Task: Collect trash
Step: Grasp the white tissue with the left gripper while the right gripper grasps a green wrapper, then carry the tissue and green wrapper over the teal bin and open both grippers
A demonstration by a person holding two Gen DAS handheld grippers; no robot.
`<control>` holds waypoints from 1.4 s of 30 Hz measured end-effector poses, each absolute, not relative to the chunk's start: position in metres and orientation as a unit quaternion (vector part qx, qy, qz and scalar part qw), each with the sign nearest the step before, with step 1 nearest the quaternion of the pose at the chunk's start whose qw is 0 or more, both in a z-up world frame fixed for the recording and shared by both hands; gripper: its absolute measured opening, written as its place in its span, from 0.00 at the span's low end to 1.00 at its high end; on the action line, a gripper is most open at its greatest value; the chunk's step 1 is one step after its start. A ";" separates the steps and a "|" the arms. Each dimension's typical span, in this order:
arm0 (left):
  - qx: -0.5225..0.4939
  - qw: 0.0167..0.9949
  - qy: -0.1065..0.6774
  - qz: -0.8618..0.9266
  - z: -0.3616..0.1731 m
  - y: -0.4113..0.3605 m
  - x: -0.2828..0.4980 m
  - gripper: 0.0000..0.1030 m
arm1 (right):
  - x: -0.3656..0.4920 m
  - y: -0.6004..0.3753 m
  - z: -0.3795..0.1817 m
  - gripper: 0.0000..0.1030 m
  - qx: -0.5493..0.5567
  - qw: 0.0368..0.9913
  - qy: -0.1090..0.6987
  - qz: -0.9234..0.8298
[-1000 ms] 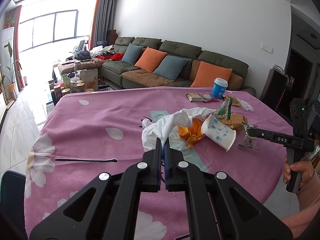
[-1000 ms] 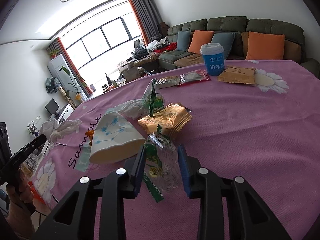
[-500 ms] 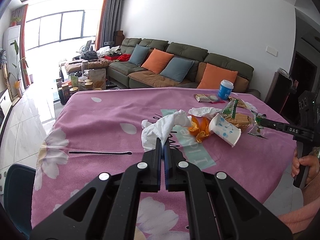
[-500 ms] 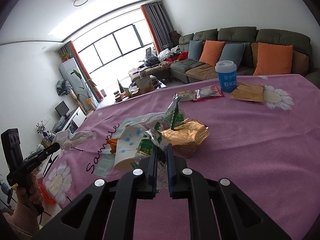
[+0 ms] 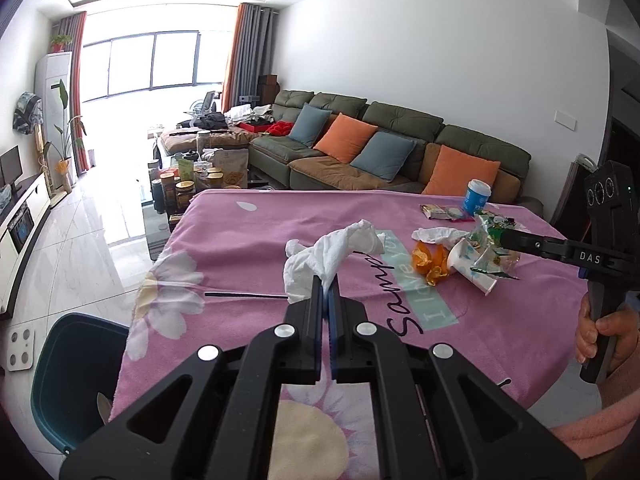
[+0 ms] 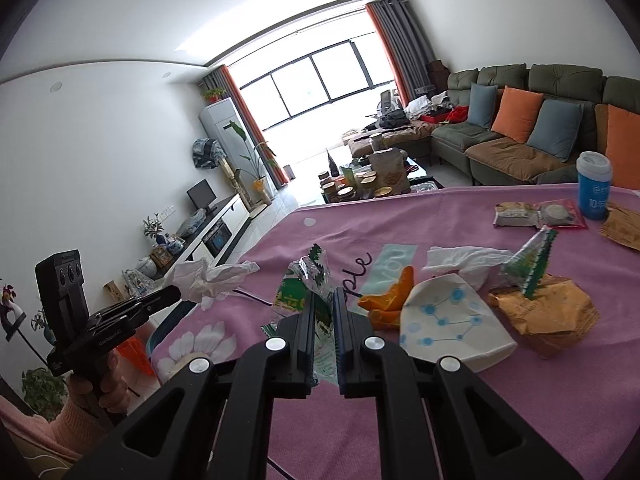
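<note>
While our left gripper (image 5: 328, 292) stays shut on the soft white tissue (image 5: 332, 250) above the pink tablecloth (image 5: 248, 240), our right gripper (image 6: 323, 312) pinches the light, slippery green wrapper (image 6: 306, 284), best held mid-film.

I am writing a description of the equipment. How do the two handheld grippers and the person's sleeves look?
Both the left gripper and the right gripper are matte black, with angular open-frame arms, silver round bolts and flat parallel fingers. The right one bears white "DAS" lettering and a box with three round lenses. The sleeves are pink knit.
</note>
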State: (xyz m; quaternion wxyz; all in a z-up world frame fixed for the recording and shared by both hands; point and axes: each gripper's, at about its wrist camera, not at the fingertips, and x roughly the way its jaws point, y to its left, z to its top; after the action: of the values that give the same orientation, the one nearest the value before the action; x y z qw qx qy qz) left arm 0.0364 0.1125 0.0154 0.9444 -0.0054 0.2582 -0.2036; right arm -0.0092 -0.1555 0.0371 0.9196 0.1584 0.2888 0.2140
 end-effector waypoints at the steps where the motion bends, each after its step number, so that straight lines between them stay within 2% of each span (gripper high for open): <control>1: -0.007 0.946 0.258 -0.197 0.016 0.118 0.035 0.03 | -0.004 -0.146 0.036 0.07 0.156 0.916 0.292 0.225; 22: -0.039 0.965 0.255 -0.042 0.021 0.243 0.011 0.03 | 0.061 0.008 0.050 0.07 0.084 0.859 0.321 0.389; 35: -0.051 0.958 0.281 0.036 0.000 0.314 0.009 0.03 | 0.076 0.097 0.051 0.07 0.033 0.828 0.335 0.448; 42: -0.056 0.950 0.303 0.048 -0.018 0.325 0.017 0.03 | 0.088 0.128 0.046 0.07 0.023 0.817 0.348 0.460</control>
State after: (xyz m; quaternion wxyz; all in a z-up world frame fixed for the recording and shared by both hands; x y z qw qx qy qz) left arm 0.0168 0.3245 -0.0183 0.9501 -0.0561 0.3029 0.0484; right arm 0.0882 0.1279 0.0461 0.8168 0.0230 0.3477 0.4598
